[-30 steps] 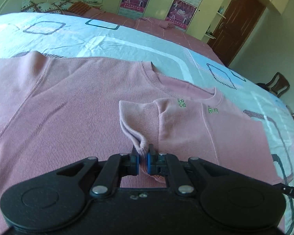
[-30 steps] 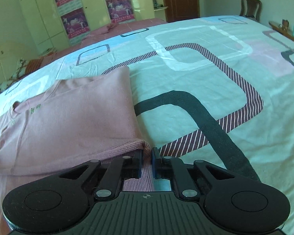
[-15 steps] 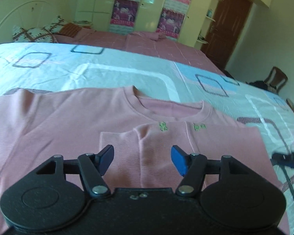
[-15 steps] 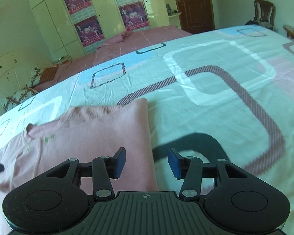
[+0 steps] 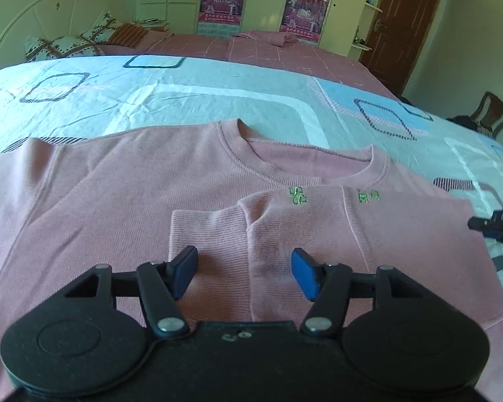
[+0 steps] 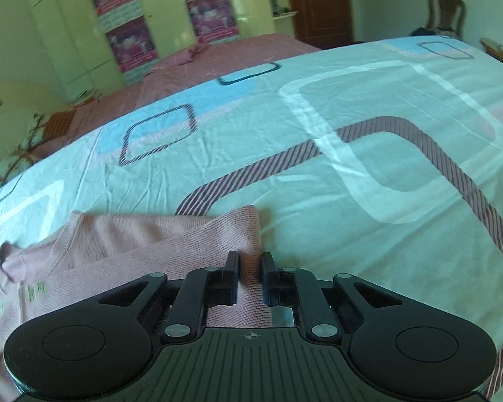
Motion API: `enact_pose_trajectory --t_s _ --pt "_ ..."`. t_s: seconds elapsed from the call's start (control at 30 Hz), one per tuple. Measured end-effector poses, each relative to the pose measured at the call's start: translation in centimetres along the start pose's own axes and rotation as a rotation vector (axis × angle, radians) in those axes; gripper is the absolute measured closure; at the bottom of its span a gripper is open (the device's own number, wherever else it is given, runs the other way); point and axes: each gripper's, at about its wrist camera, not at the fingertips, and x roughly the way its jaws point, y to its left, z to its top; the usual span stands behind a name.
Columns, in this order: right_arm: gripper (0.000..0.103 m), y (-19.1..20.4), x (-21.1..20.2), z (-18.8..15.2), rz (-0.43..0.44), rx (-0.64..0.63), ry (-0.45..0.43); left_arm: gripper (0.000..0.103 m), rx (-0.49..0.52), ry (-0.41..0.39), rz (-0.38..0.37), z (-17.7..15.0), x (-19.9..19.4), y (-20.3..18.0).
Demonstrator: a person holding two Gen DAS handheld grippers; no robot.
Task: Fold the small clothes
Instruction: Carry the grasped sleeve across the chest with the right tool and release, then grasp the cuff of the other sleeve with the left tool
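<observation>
**Fold half made: right side turned in, left side still flat**

Grippers first, nearest to me. Left gripper (image 5: pixel 244 269) stands with its blue pads well apart above the cloth, gripping nothing; the jaws have just been opening, and the cuff they let go lies flat beneath. Right gripper (image 6: pixel 249 276) has just been closing: its fingers are drawn nearly together with a narrow ridge of pink fabric at the folded right edge between them, so I judge it pinched on the cloth.

Pink sweater (image 5: pixel 117 201) lies face up on the patterned bedsheet (image 5: pixel 184 100), neckline away from the person. Right sleeve (image 5: pixel 301 234) is folded across the chest, covering part of the green embroidery. Left shoulder and sleeve remain spread. Left to do, by my estimate: left side in, then hem up.

Count: one sweater, one folded sleeve, two grippers, two wall posters behind, one wooden chair by the door.
</observation>
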Motion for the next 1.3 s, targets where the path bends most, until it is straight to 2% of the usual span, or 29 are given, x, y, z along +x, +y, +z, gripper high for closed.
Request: enact_pose_trajectory --t_s 0.07,0.13,0.3,0.33,0.37,0.43,0.47,0.73,0.93,1.17,1.3 --pt "0.091 0.1 -0.7 -0.1 -0.013 -0.001 -0.009 0.033 -0.033 -0.017 0.008 0.1 -1.3 0.9" --pt "0.091 0.6 -2.1 -0.5 0.02 -0.018 -0.014 0.026 -0.061 -0.031 0.019 0.0 -2.7 2.1" --pt "0.091 3.6 -6.5 -2.5 0.115 -0.088 -0.027 0.025 -0.114 -0.035 0.064 -0.6 -5.9 6.1" --pt "0.088 4.5 -7.2 -3.0 0.132 -0.101 -0.023 0.025 -0.13 -0.039 0.071 -0.7 -6.5 7.1" --pt "0.081 5.7 -7.7 -3.7 0.154 -0.114 -0.017 0.025 -0.149 -0.044 0.08 -0.9 -7.2 8.2" --pt "0.05 7.4 -8.8 -4.9 0.19 -0.126 -0.015 0.025 -0.193 -0.055 0.107 -1.3 -8.7 10.7" --pt "0.048 8.3 -9.3 -5.5 0.202 -0.134 -0.019 0.025 -0.216 -0.06 0.12 -1.5 -9.4 11.9" --pt "0.048 17.0 -10.6 -9.6 0.314 -0.238 0.021 0.03 -0.45 -0.087 0.238 -4.1 -13.8 23.6" --pt "0.048 22.2 -10.3 -12.0 0.389 -0.287 0.068 0.033 -0.589 -0.11 0.316 -5.1 -14.8 30.7" --pt "0.048 26.2 -9.0 -13.6 0.395 -0.32 0.099 0.036 -0.741 -0.15 0.302 -4.5 -13.2 38.0" --pt "0.048 27.4 -8.1 -14.1 0.364 -0.343 0.102 0.036 -0.764 -0.204 0.294 -3.1 -11.9 40.6"
